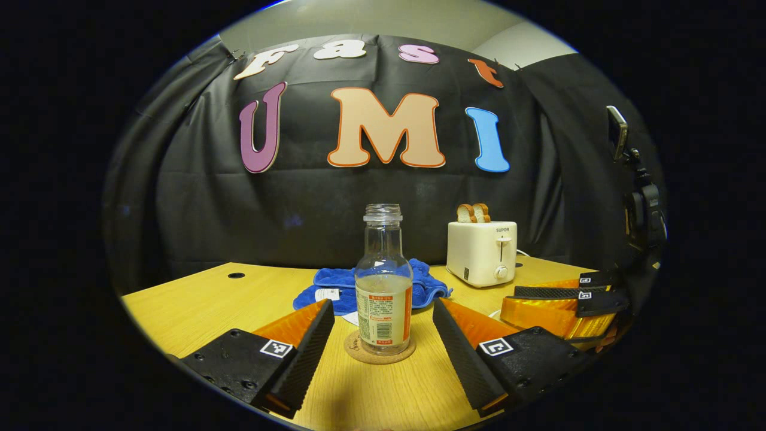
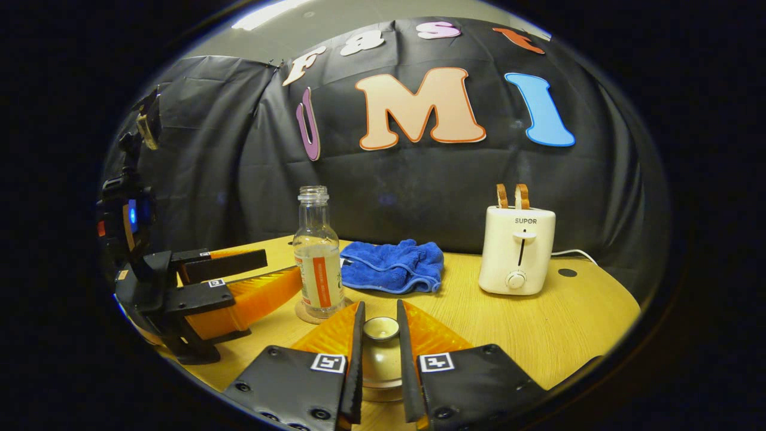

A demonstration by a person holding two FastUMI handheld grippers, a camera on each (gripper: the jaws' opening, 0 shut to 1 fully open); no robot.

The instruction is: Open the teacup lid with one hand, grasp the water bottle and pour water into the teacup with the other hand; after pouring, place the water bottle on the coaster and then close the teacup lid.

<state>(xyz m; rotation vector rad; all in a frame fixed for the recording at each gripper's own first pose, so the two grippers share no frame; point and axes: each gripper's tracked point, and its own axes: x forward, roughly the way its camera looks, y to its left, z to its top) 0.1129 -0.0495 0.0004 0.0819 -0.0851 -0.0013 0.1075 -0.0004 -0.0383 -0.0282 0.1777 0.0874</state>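
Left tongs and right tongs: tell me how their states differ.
The left tongs are spread wide, the water bottle standing untouched between them on its coaster; the right tongs are closed on the teacup lid. The left hold nothing; the right grip the lid's knob. Both sit low over the wooden table.

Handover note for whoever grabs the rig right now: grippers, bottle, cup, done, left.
Left gripper: open, fingers either side of the water bottle, not touching it.
Right gripper: shut on the teacup lid knob; lid looks seated on the teacup.
Bottle: uncapped, partly full, upright on the cork coaster.
Blue cloth and toaster sit behind, uninvolved.
Done: can't tell whether pouring has happened.
Left: if bottle was just returned, release the lid; otherwise lift lid, pour, return bottle, close.
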